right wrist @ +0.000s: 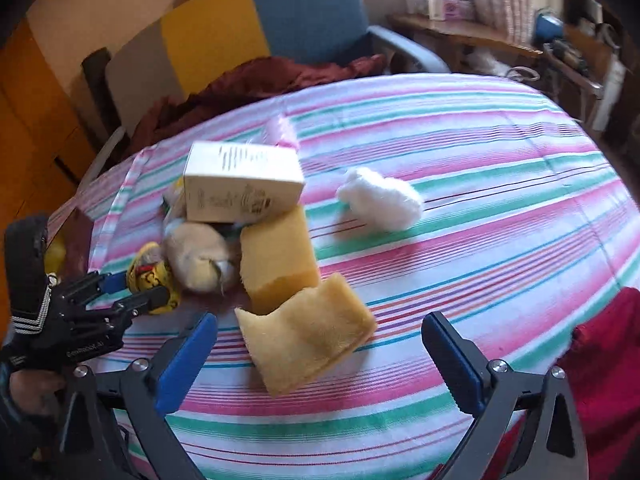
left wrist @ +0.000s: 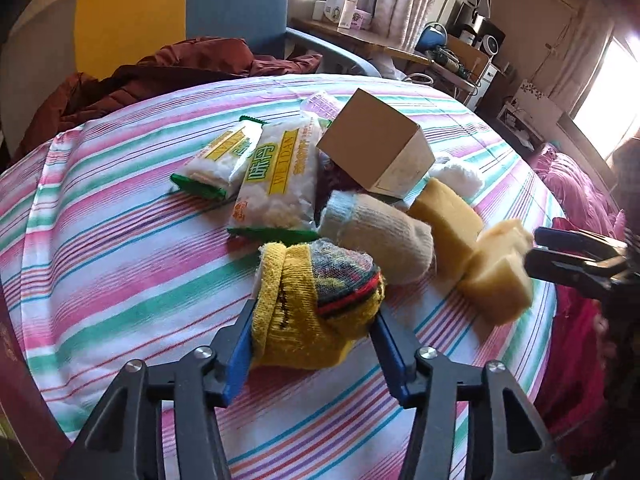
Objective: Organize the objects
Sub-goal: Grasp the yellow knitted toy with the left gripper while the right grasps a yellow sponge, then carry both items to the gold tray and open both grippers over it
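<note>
Sponge [right wrist: 306, 334] blurred; yellow sock [left wrist: 316, 304] hides left tool [left wrist: 314, 346] pads.

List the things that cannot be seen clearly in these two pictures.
- Dark item under the cardboard box: left view, hidden by the box.
- Print on the box: right view, too blurred to read.
- Near sponge: left view, motion-blurred.
- Rolled yellow sock: right view, partly covered by the left tool.

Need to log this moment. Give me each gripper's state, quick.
Left gripper: closed on the yellow sock bundle.
Right gripper: open, holding nothing, just short of the yellow sponge.
</note>
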Tool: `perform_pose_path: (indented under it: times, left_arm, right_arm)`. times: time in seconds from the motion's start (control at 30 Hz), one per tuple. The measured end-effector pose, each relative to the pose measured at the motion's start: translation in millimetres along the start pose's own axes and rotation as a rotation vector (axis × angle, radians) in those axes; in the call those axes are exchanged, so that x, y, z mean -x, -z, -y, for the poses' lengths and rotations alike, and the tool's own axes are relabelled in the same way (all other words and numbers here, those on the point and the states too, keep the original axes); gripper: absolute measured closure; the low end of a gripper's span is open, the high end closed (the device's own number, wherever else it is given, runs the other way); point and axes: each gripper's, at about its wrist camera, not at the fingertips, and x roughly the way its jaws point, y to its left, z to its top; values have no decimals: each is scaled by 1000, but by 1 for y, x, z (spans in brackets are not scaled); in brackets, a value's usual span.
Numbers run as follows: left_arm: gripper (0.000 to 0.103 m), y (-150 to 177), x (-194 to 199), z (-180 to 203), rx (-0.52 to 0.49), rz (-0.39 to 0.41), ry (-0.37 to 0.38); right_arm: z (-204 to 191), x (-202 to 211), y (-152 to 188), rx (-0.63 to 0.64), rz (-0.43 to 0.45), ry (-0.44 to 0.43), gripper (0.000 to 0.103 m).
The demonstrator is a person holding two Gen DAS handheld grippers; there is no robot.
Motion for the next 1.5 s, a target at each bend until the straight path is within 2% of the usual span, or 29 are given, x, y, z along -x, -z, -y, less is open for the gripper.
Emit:
perform_pose_path:
  times: [0.2,0.23,0.27,0.3,0.4,0.63,0.77,0.93,1.17,1.37,1.5]
  left_arm:
    - [54,10,14,-6,23,12,-3]
    - [54,12,17,-6,25,14,-7]
    - [55,14,19,-9,28,16,-5]
    - [56,15,23,-10,33,18,0]
    - [56,18,38,-10,46,44,4]
    - [56,31,83,-26,102,118,-26]
    - [56,41,116,-45,151,178,-61]
    - [56,61,158,-79,248,249,-119]
    - [56,100,222,-142,418,346,-251]
    - [56,130,248,-196,553,374,-381]
    - [56,146,252,-224,613,351,-441]
  right_arm:
    - [-8,-26,1,50,-69,-13,2]
    - [-11,-32,4,68,-91,1,5]
    - [-13,-34,6,80,-103,11,23]
    - [-15,-36,8,93,-110,41,26]
    - [-18,-29,7,102,-92,56,30]
    - [-29,4,2,103,-8,99,31]
    - [-52,27,-4,131,60,61,31]
    - [-107,38,-15,213,108,-37,30]
    - [-206,27,-21,343,96,-201,30]
    - [-291,8,-26,427,67,-328,30]
    - [-341,-10,-31,467,32,-376,30]
